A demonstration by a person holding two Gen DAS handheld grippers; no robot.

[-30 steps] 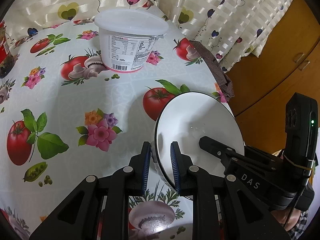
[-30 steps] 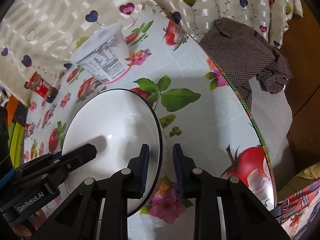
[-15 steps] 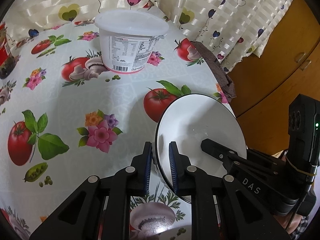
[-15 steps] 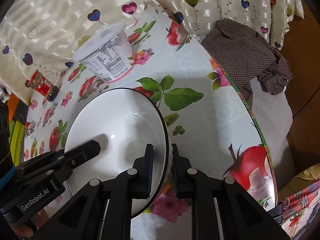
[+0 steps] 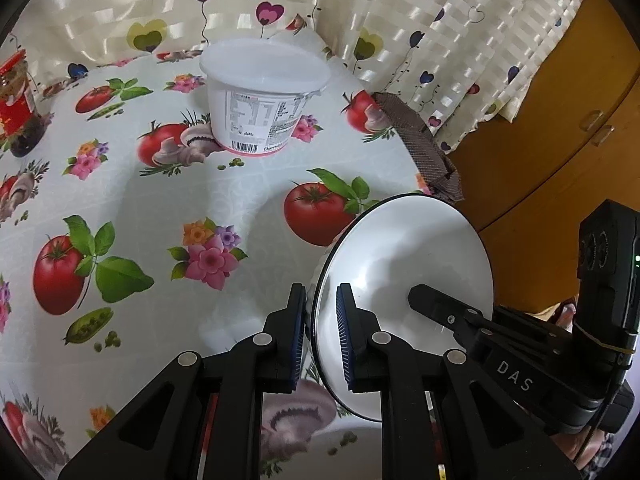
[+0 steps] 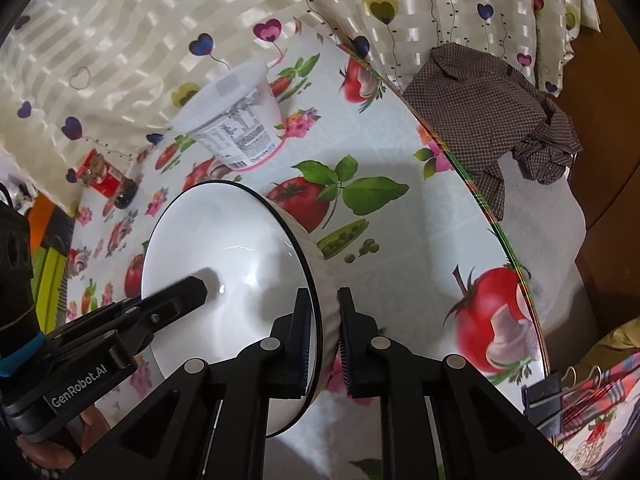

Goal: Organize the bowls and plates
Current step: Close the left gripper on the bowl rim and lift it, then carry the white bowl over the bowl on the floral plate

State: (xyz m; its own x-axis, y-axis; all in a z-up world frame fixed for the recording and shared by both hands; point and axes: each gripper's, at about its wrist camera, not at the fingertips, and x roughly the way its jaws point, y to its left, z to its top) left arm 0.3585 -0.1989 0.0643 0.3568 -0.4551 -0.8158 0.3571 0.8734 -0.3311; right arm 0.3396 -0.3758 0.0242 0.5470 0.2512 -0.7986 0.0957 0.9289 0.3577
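Both grippers pinch one white bowl (image 5: 404,264) by opposite rims, jaws having just closed: left gripper (image 5: 320,336) narrow on its edge, right gripper (image 6: 325,336) likewise, the bowl tilted above the table (image 5: 168,200).

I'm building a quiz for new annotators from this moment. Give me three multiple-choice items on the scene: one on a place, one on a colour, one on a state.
1. Where does the lidded tub stand?
A. on the flowered tablecloth, near the curtain
B. inside the bowl
C. on the wooden cabinet

2. What colour is the line around the bowl rim?
A. red
B. black
C. gold

3. How is the bowl held?
A. by the left gripper alone
B. by neither gripper, lying flat
C. by both grippers, one on each side of the rim

Answers: 1 A, the tub sits on the tablecloth before the curtain. 2 B, a thin dark edge rings the white bowl. 3 C, the right gripper pinches the opposite rim, and the bowl is tilted.
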